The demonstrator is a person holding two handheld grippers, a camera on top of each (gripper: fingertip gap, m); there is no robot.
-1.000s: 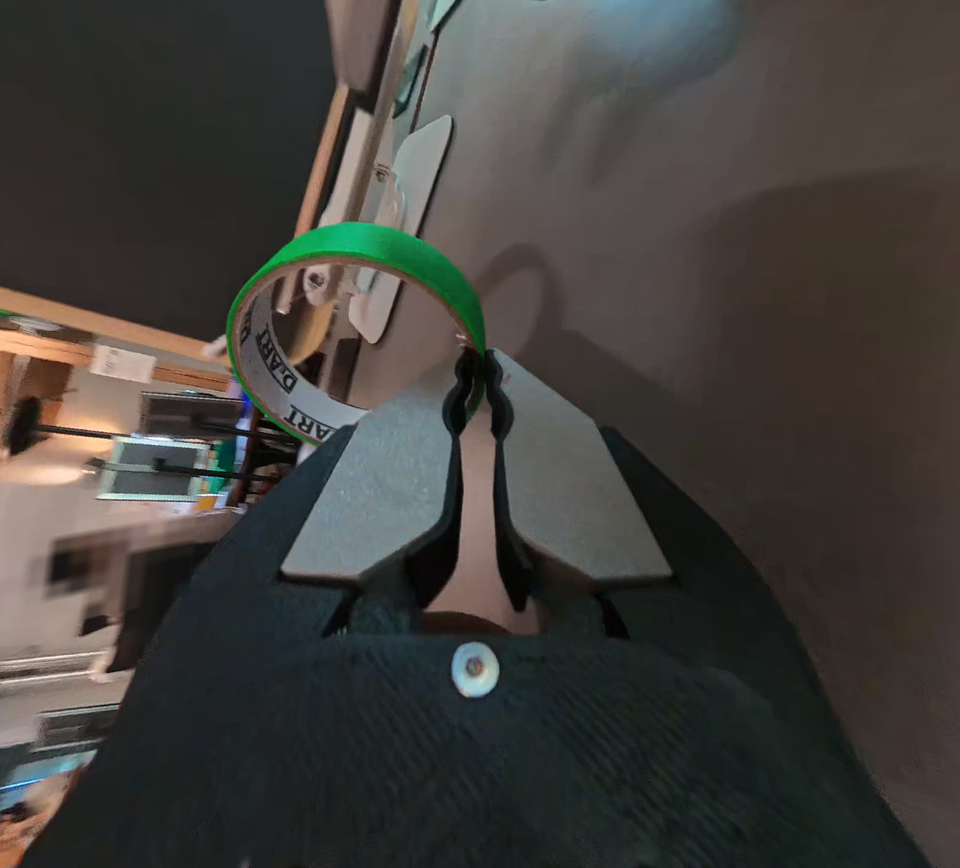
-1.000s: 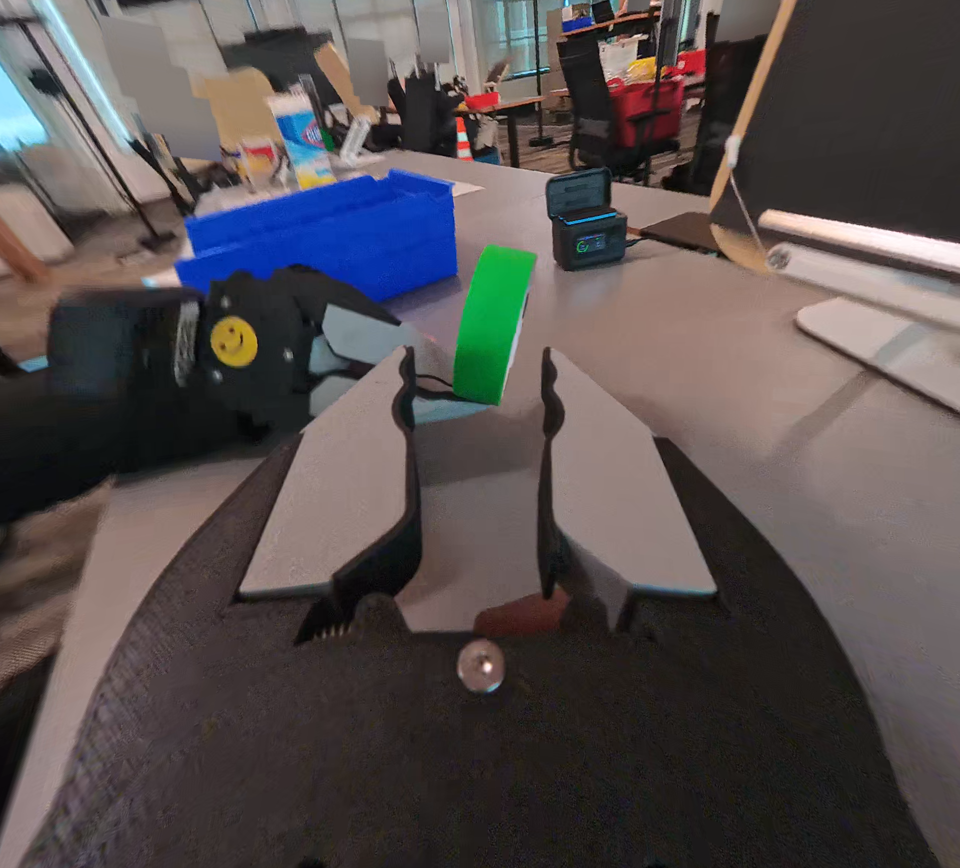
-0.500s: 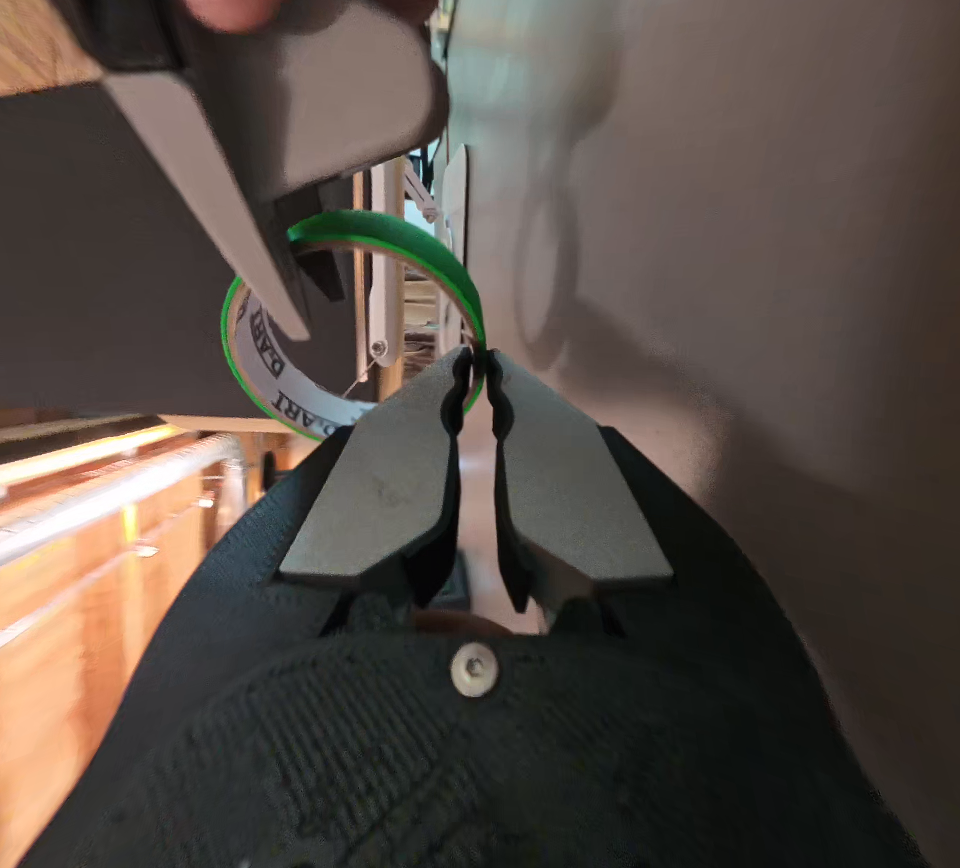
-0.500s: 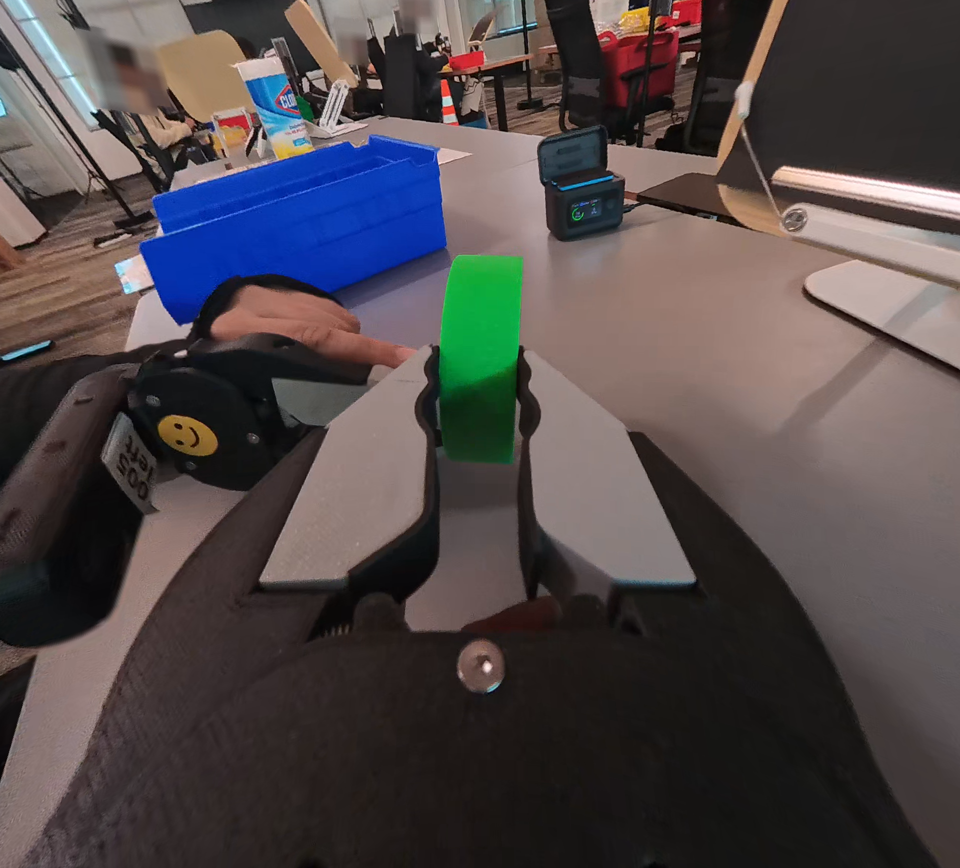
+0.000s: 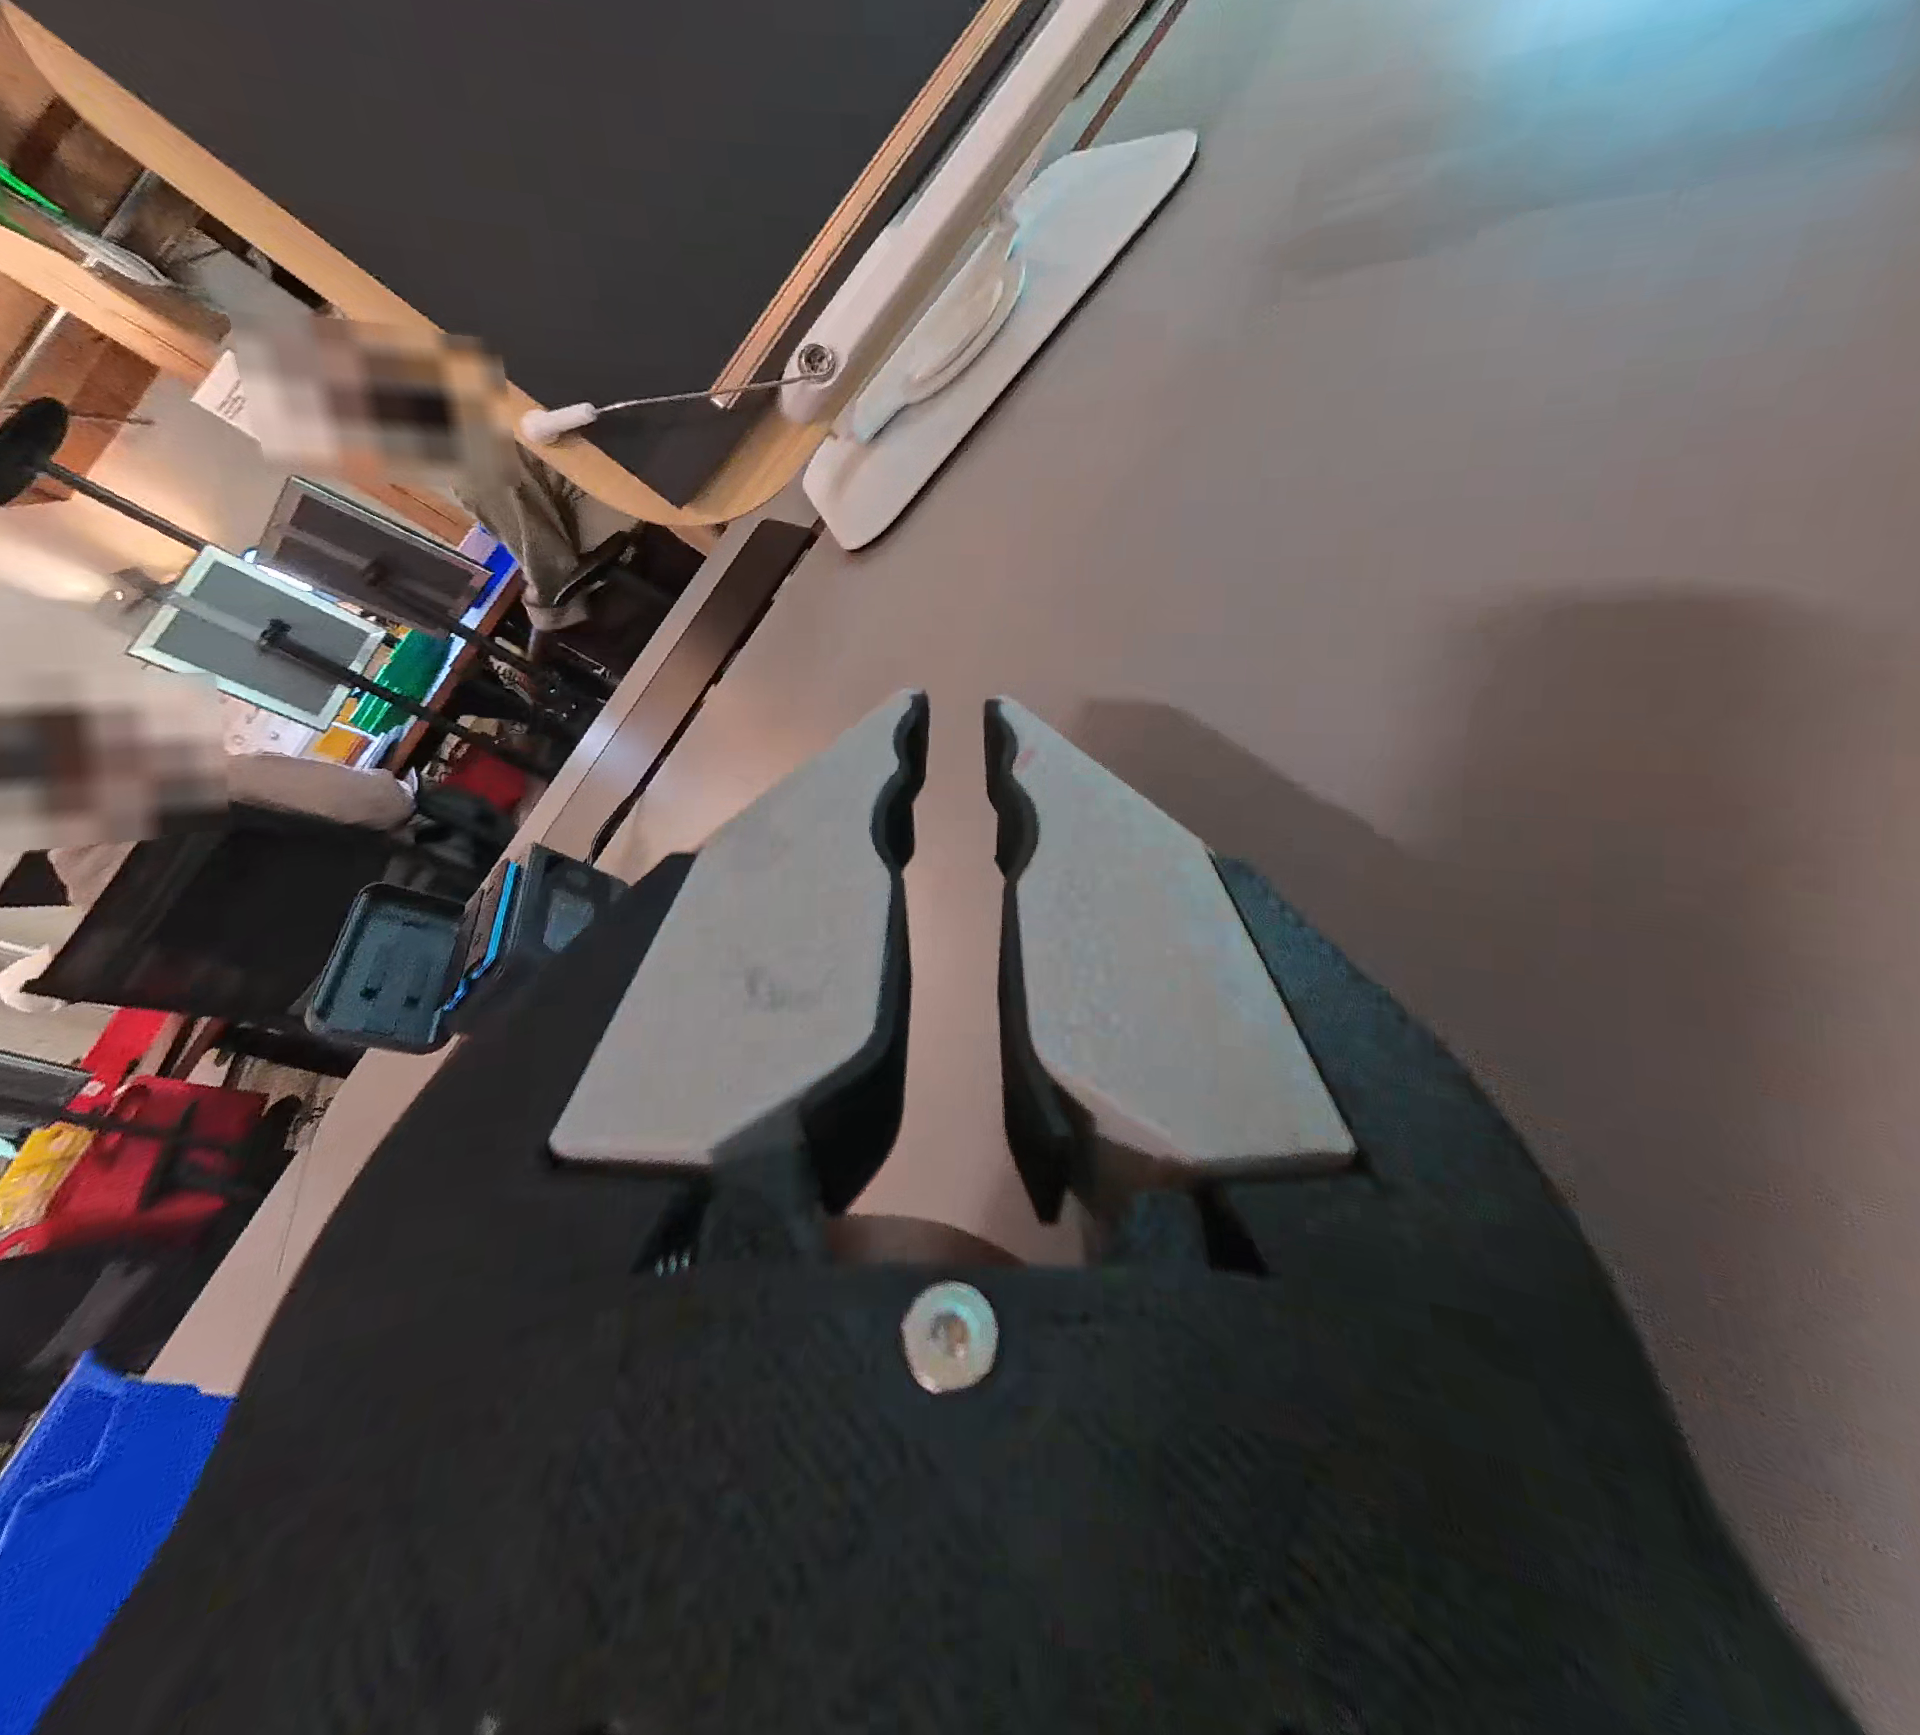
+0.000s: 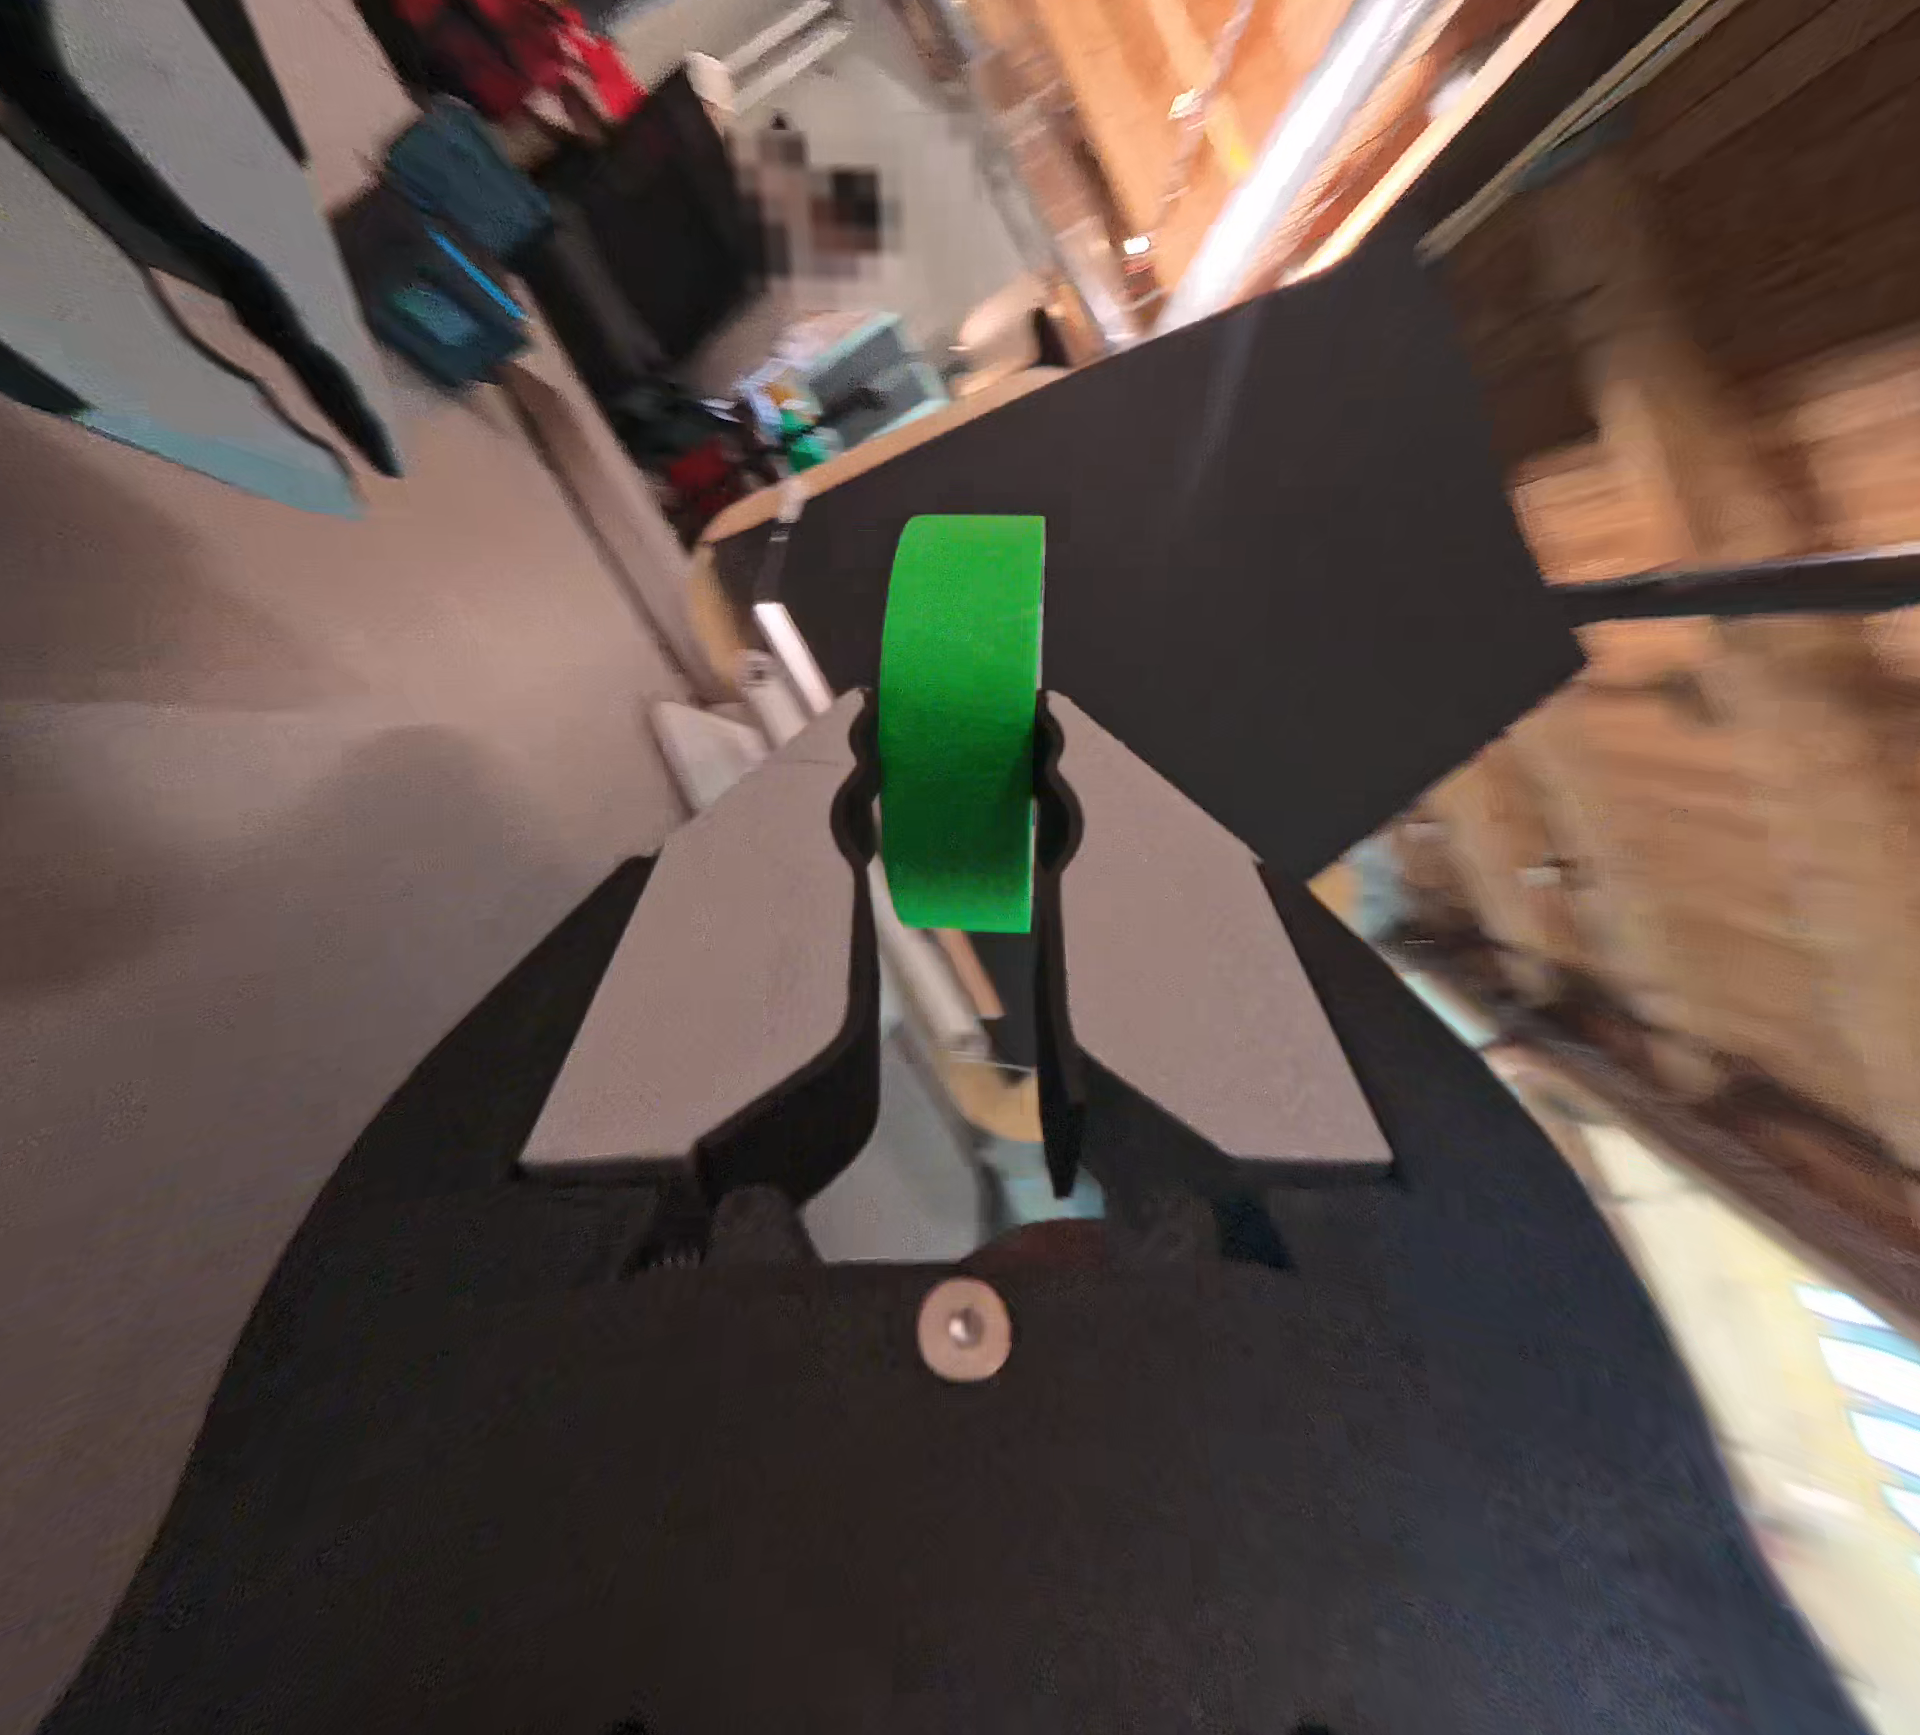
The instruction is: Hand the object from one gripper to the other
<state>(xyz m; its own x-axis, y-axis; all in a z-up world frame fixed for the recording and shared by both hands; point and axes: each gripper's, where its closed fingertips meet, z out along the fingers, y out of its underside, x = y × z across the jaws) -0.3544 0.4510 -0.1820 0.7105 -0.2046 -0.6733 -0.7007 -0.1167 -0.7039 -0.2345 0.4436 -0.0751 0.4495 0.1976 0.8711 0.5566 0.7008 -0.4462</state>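
Observation:
A roll of green tape (image 6: 961,719) stands edge-on between the fingers of my right gripper (image 6: 954,740), which is shut on it and holds it in the air above the grey table (image 6: 312,646). My left gripper (image 5: 955,719) is empty, its jaws a narrow gap apart, and points across the table (image 5: 1507,542). The tape does not show in the left wrist view. The left gripper's fingers (image 6: 156,106) show at the upper left of the right wrist view, apart from the tape. The right wrist view is tilted and blurred.
A dark monitor (image 5: 623,75) stands on a white stand base (image 5: 997,335) ahead of the left gripper; it also shows in the right wrist view (image 6: 1247,563). A small dark case with blue trim (image 5: 447,958) and a blue bin (image 5: 83,1529) sit to the left.
My left gripper has let go of the tape and drawn back. My right gripper has closed on the tape and carried it away, turning as it went.

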